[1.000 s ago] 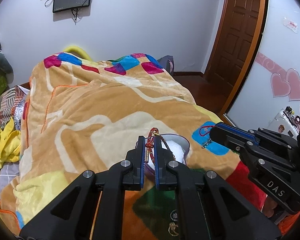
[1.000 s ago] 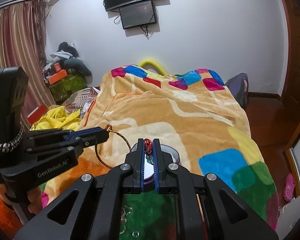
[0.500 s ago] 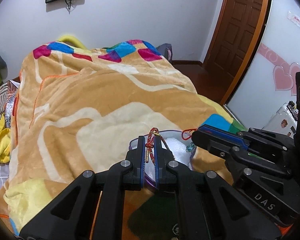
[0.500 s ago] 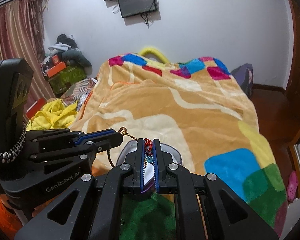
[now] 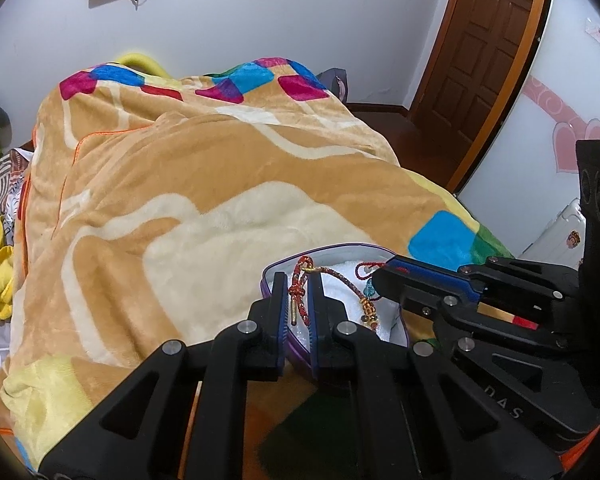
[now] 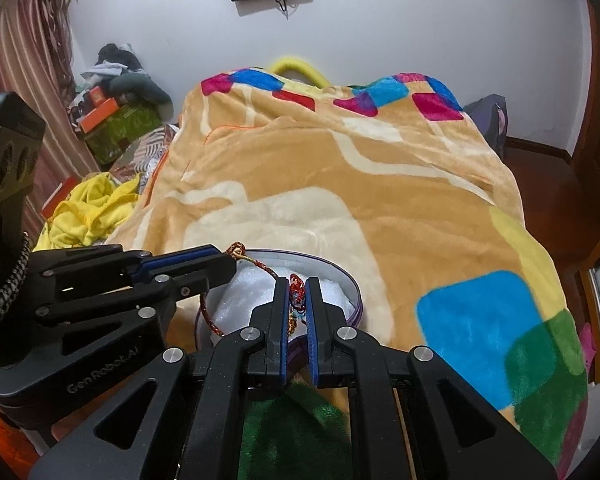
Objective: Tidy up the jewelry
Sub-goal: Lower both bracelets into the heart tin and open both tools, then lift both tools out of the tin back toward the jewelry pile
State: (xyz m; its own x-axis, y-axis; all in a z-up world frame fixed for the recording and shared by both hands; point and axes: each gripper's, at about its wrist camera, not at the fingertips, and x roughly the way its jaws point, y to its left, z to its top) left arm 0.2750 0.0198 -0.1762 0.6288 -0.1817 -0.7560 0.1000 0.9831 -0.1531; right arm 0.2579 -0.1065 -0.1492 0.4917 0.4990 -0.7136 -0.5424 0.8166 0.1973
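Patterned blanket (image 5: 220,184), wooden door (image 5: 476,68), perhaps yellow clothing (image 6: 92,208).

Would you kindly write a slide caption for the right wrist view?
Both grippers, right gripper and left gripper, hold a red braided bracelet over a white-lined purple box on the blanket.

Open blanket (image 5: 228,184) beyond the tin (image 5: 332,250); right tool (image 5: 380,280) crowding its right rim.

We saw a plush, fuzzy blanket (image 5: 204,184), a braided cord bracelet (image 5: 300,292) (gold metal bead), and matt black plastic on the left claw (image 5: 298,300).
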